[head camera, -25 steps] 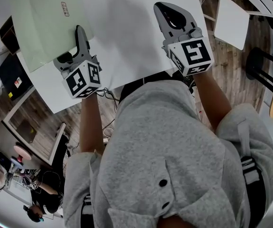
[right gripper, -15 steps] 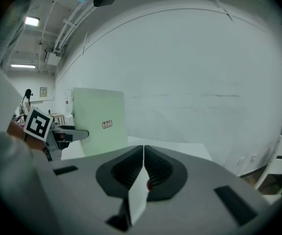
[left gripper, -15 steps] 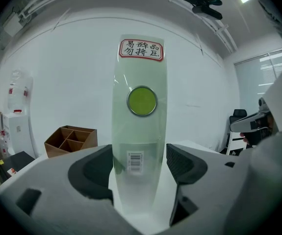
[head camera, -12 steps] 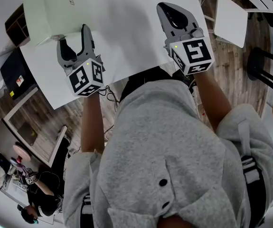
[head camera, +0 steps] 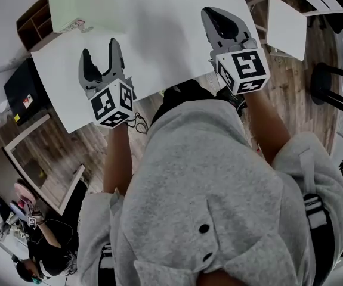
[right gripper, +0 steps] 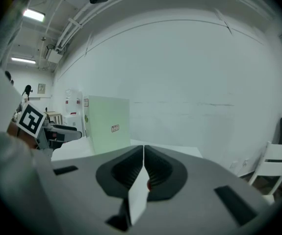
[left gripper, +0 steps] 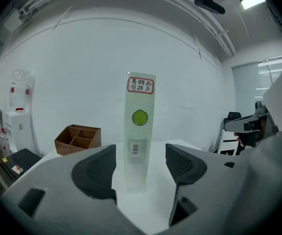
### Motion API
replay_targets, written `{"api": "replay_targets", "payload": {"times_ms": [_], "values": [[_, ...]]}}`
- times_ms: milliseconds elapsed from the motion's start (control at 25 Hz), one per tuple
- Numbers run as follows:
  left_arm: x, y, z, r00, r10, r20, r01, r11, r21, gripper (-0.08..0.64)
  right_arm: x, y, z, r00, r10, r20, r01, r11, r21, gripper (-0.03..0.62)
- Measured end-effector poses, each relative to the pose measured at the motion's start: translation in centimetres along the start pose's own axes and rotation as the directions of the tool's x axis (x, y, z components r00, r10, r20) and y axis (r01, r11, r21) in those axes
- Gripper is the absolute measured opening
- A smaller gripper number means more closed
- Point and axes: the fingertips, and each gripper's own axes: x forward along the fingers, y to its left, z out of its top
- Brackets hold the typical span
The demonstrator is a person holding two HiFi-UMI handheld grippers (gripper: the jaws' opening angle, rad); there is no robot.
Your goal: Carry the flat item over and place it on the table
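Currently the flat item (left gripper: 140, 131), a pale green panel, stands upright on the white table (head camera: 159, 28), long axis vertical. Its narrow edge faces the left hand-held gripper (head camera: 101, 52) and carries, top to bottom, a red-bordered label, a green dot and a barcode sticker. Its broad face, bearing one small label, is turned toward the right hand-held gripper (head camera: 210, 14). In the head view the item sits at the table's far-left corner, close to the left edge and cut by the top of the frame.

Left hand-held gripper: jaws wide apart, holding nothing. The item's narrow edge lines up with the gap but stands ahead of the tips, untouched. This gripper hovers over the table's near-left part, close to the near edge.

Right hand-held gripper: jaws closed tip to tip, over the table's right side near its right edge. A thin white sliver shows in the slot behind the tips; what it is cannot be told.

Bare table surface lies between the item and the right hand-held gripper. A wooden organizer (left gripper: 77, 138) sits beyond the table's left edge. A white chair (head camera: 287, 25) stands off the right edge.
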Motion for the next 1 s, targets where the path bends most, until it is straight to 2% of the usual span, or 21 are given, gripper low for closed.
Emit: {"api": "replay_targets", "payload": {"times_ms": [80, 160, 360, 1000], "values": [[-1.2, -0.1, 0.1, 1.0, 0.007, -0.012, -0.007, 1.0, -0.013, 0.295, -0.6, 0.3, 0.2, 1.0, -0.005, 0.004, 0.005, 1.0, -0.003, 0.028], [-2.4, 0.0, 0.6, 0.999, 0.034, -0.011, -0.035, 0.999, -0.005, 0.044, -1.0, 0.6, 0.4, 1.0, -0.011, 0.007, 0.011, 1.0, -0.006, 0.028], [-3.7, -0.8, 1.9, 1.0, 0.025, 0.002, -0.025, 0.999, 0.03, 0.025, -1.7, 1.0, 0.7, 1.0, -0.025, 0.008, 0.025, 1.0, -0.003, 0.028], [-2.5, 0.0, 2.9, 0.999, 0.046, 0.011, -0.046, 0.999, 0.002, 0.021, -0.5, 0.6, 2.1, 0.999, -0.029, 0.02, 0.029, 1.0, -0.011, 0.028]]}}
